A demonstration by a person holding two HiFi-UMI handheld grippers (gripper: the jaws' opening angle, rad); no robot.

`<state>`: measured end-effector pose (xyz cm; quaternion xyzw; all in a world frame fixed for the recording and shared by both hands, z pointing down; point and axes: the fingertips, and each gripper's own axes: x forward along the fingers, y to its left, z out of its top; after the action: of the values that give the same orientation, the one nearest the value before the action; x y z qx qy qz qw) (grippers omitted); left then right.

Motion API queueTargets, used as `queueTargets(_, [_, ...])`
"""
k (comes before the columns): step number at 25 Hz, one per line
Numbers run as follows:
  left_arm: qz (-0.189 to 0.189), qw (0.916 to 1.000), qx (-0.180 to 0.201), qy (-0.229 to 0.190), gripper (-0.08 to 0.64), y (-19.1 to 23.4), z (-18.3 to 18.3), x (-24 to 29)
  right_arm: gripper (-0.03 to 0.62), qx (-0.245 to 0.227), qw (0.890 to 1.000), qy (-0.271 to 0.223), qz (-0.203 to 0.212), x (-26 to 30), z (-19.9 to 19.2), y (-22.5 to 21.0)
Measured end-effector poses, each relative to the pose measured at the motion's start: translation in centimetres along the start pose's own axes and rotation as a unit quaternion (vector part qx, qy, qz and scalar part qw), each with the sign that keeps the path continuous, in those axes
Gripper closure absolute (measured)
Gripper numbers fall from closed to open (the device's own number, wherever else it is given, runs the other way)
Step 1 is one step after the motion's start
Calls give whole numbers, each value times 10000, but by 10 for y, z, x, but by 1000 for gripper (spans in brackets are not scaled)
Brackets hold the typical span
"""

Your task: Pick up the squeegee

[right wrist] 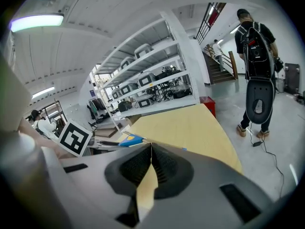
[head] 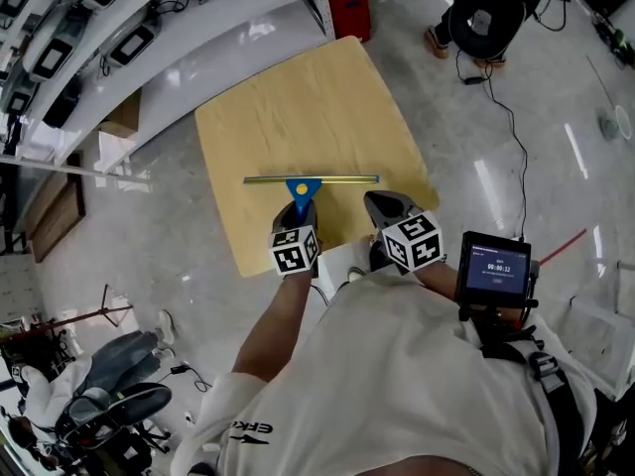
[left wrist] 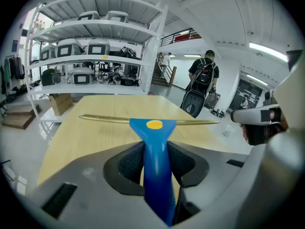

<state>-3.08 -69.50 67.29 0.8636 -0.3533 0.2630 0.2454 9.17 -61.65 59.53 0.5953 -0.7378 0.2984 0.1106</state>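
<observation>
Left jaws: we see them pinching the blue handle [left wrist: 157,185] of the squeegee [left wrist: 153,128], with one ribbed pad on each side of it.
Left gripper [head: 303,206]: it points down and away from us, over the near edge of the tabletop [head: 298,97].
Squeegee: its head carries a yellow dot. Its long brass-coloured blade [head: 337,178] runs roughly along the tabletop's near edge, a little way in from it. We cannot tell whether the blade touches the wood.
Right jaws: they are pressed together at the tips, with nothing between them.
Right gripper [right wrist: 151,146]: it is just beside the left one, above the near edge toward the near right corner, and apart from the squeegee.
Tabletop: pale wood, and only the squeegee is over it.
Around: white shelves [left wrist: 95,32] of equipment stand beyond the far left corner. A person [right wrist: 255,42] with a backpack stands on the floor [head: 556,117] past the far right corner.
</observation>
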Motion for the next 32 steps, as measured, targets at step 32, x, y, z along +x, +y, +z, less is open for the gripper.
queueTargets(32, [112, 9837, -1274, -1263, 425, -23, -76, -188, 587, -257, 9988, -410, 89, -102, -68, 95])
